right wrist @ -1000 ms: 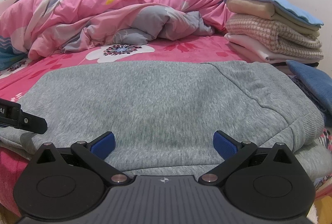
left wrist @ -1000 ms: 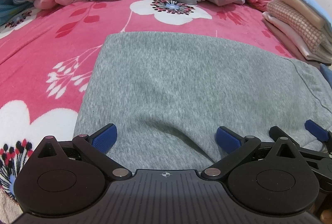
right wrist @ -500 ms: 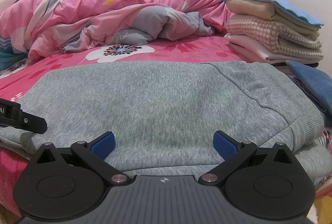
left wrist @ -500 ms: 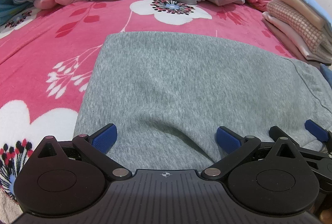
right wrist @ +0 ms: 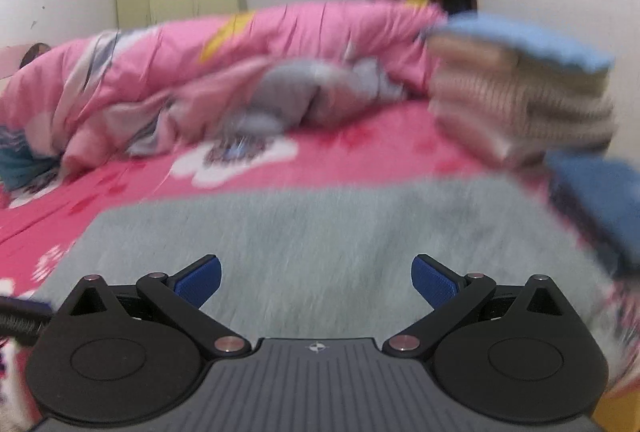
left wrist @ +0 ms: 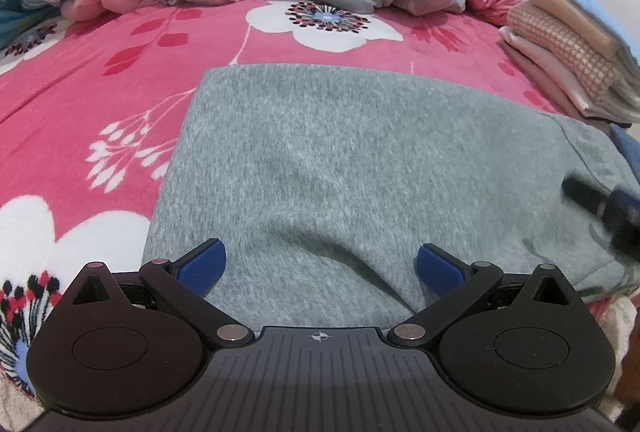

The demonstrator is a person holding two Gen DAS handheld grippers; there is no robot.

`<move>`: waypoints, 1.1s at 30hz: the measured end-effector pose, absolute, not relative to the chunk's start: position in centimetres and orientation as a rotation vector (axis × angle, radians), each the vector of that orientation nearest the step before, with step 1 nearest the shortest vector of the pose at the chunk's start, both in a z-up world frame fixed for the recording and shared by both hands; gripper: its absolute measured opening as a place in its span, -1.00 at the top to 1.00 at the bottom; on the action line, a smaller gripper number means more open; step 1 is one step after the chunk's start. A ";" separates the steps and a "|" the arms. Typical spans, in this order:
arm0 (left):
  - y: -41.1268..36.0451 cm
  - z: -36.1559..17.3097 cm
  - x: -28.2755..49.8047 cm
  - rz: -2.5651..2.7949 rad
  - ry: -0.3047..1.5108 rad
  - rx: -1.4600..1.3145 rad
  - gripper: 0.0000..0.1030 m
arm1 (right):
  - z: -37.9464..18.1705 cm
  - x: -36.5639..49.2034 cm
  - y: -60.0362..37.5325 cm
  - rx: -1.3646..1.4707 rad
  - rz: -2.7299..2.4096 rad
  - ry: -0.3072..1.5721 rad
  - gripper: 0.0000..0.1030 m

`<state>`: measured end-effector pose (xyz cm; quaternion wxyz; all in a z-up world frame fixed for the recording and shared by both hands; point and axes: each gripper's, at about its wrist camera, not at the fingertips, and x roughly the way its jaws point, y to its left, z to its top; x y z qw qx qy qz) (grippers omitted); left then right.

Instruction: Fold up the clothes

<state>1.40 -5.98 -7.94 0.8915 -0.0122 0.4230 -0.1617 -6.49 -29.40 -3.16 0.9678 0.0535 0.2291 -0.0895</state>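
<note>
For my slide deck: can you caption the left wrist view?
Open left claw poised over a folded grey garment on a pink floral bed, folded clothes stacked at right.

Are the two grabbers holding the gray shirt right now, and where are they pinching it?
Nothing is held. The left gripper and right gripper both hang open over the gray garment, with no cloth pinched between their blue pads.

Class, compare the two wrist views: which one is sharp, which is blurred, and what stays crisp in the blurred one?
Left wrist view: grey garment sharp, only the right hand-held gripper at the edge smeared. Right wrist view: bedding and folded stack motion-blurred, its own fingers crisp.
</note>
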 end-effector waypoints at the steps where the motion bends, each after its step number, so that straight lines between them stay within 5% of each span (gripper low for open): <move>1: -5.8 -7.9 1.3 -0.342 0.870 -0.038 -1.00 | -3.0 -6.2 -29.4 0.084 -0.191 0.450 -1.00; 8: -3.6 -7.1 0.3 -0.411 0.753 -0.113 -1.00 | -8.5 -3.7 -29.5 0.058 -0.085 0.587 -1.00; 16: 2.2 -6.8 -1.9 -0.391 0.630 -0.225 -0.98 | -9.4 -4.3 -29.5 0.032 -0.074 0.513 -1.00; 26: 7.3 -8.8 0.7 -0.366 0.740 -0.565 -0.80 | -9.5 -5.0 -29.5 0.034 -0.073 0.484 -1.00; 33: 6.1 -10.3 4.5 -0.422 0.820 -0.627 -0.48 | -9.6 -5.1 -29.6 0.036 -0.069 0.476 -1.00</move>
